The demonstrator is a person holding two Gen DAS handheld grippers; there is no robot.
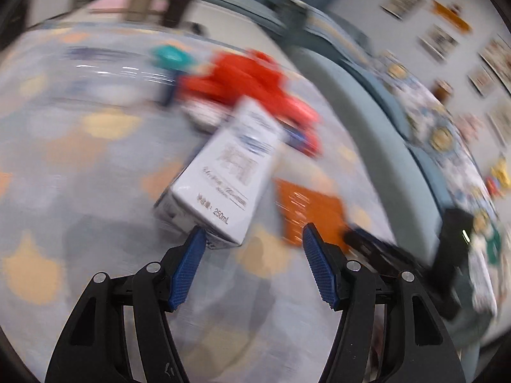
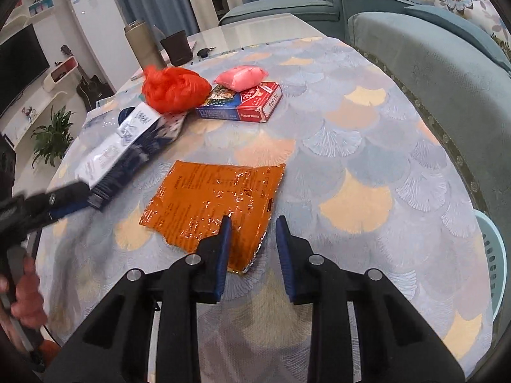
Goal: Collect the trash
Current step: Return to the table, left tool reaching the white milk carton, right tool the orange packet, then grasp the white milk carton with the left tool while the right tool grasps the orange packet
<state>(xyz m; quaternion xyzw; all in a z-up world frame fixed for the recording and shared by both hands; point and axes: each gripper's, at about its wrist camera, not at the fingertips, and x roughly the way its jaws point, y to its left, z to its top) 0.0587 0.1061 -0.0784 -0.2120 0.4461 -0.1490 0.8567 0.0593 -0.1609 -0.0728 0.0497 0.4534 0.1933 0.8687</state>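
Observation:
A white 250 mL drink carton [image 1: 220, 172] lies on the patterned tablecloth, its near corner at the left pad of my open left gripper [image 1: 254, 234]. The view is motion-blurred. The carton also shows in the right wrist view [image 2: 127, 146], with the left gripper [image 2: 68, 199] at its end. An orange foil wrapper [image 2: 214, 204] lies flat in the middle. My right gripper [image 2: 252, 221] is open, its jaws straddling the wrapper's near right corner. A crumpled red plastic bag [image 2: 174, 89] sits behind the carton.
A card box [image 2: 242, 103] and a pink packet [image 2: 241, 76] lie at the back. A flask [image 2: 143, 44] and a dark cup [image 2: 177, 48] stand at the far edge. A teal sofa [image 2: 447, 73] borders the right side. A pale basket [image 2: 493, 255] sits lower right.

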